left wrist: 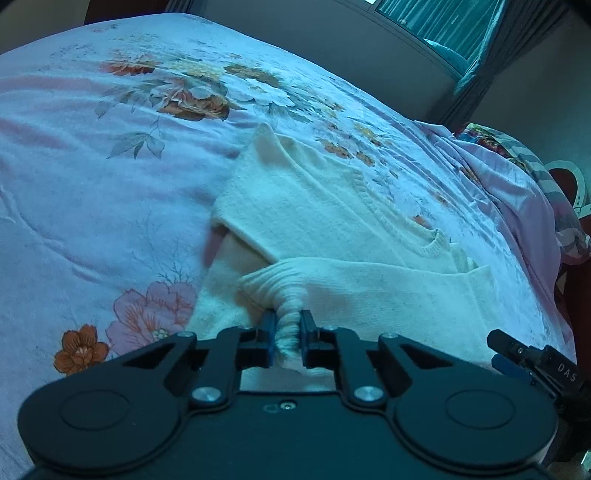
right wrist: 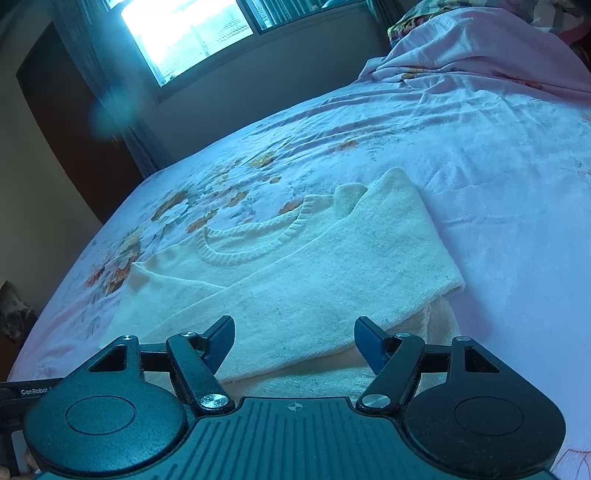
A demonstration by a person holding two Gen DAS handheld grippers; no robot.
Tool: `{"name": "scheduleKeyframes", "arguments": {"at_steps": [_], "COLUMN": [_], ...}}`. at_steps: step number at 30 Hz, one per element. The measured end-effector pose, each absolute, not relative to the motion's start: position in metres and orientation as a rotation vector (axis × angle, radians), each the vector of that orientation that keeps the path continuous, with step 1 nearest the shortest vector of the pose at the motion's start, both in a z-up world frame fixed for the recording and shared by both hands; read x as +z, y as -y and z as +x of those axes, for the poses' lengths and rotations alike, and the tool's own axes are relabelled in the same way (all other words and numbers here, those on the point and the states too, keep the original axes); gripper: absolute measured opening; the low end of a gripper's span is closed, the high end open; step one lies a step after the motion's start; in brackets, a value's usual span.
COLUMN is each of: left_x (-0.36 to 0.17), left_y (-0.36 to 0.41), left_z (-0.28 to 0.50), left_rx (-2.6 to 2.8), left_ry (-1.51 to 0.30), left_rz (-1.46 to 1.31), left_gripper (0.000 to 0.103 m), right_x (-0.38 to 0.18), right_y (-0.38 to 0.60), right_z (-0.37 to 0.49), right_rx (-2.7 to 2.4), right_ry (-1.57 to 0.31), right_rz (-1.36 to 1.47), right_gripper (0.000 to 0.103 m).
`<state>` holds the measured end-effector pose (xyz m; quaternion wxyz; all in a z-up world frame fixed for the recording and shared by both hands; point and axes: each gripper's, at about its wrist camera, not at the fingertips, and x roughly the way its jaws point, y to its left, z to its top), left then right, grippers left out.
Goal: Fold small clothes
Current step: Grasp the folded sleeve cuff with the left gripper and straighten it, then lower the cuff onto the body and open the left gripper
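Floral bedsheet [left wrist: 92, 206]: sweater [left wrist: 332, 229] neckline faces away, left claw [left wrist: 287, 330] pinching cuff [left wrist: 286, 295].

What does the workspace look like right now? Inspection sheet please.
Surface: bed sheet, pink with flower print, lightly creased.
Job's things: cream sweater lying on the sheet, both sleeves folded across the body; neckline facing up; ribbed cuff bunched between the left pads.
Clutter: rumpled blanket heaped at the far end of the bed.
Grippers: left gripper shut on the ribbed cuff; right gripper open above the near edge of the sweater, nothing between its pads.
Cables: nothing seen.
Surroundings: bright window with curtain, dark door beside it.
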<state>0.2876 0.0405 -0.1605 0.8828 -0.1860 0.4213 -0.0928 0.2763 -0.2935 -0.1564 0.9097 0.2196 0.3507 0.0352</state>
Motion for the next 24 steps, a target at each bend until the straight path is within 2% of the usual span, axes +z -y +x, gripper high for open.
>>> {"name": "scheduleKeyframes", "arguments": {"at_steps": [5,9,10,11,12,14,15,16,18,24], "left_x": [-0.147,-0.167,-0.165,-0.162,-0.159,-0.149,-0.144,-0.137,-0.125,-0.139], "left_y": [-0.049,-0.044,-0.042,-0.042,-0.043,-0.047,-0.050,-0.054,-0.056,-0.023], "left_z": [0.281,0.289,0.289,0.289,0.289,0.283,0.278,0.271,0.265,0.288], "left_rx": [-0.156,-0.168,-0.178,-0.187,-0.180,-0.127,-0.102,-0.089,-0.101,-0.221], "left_ry": [-0.796,-0.876,-0.874,-0.881,-0.887,-0.863,-0.833,-0.795,-0.756,-0.810], "left_rz": [-0.399,-0.316,-0.296,-0.298,-0.302,-0.293,-0.295,-0.304,-0.313,-0.258], "left_gripper": [0.008,0.011,0.016,0.027,0.031,0.059,0.066,0.069,0.069,0.068], "right_x": [-0.156,-0.159,-0.160,-0.161,-0.161,-0.160,-0.161,-0.166,-0.180,-0.168], "right_y": [0.289,0.281,0.280,0.279,0.278,0.278,0.279,0.280,0.289,0.309], "right_z": [0.279,0.285,0.286,0.287,0.289,0.293,0.297,0.303,0.312,0.312], "right_rx": [0.083,0.094,0.096,0.090,0.082,0.039,0.016,-0.006,-0.037,-0.039], "right_ry": [-0.725,-0.740,-0.743,-0.742,-0.740,-0.732,-0.736,-0.768,-0.826,-0.778], "right_rz": [0.452,0.402,0.395,0.382,0.364,0.305,0.266,0.225,0.175,0.299], "right_gripper": [0.071,0.071,0.071,0.071,0.071,0.071,0.071,0.071,0.071,0.071]}}
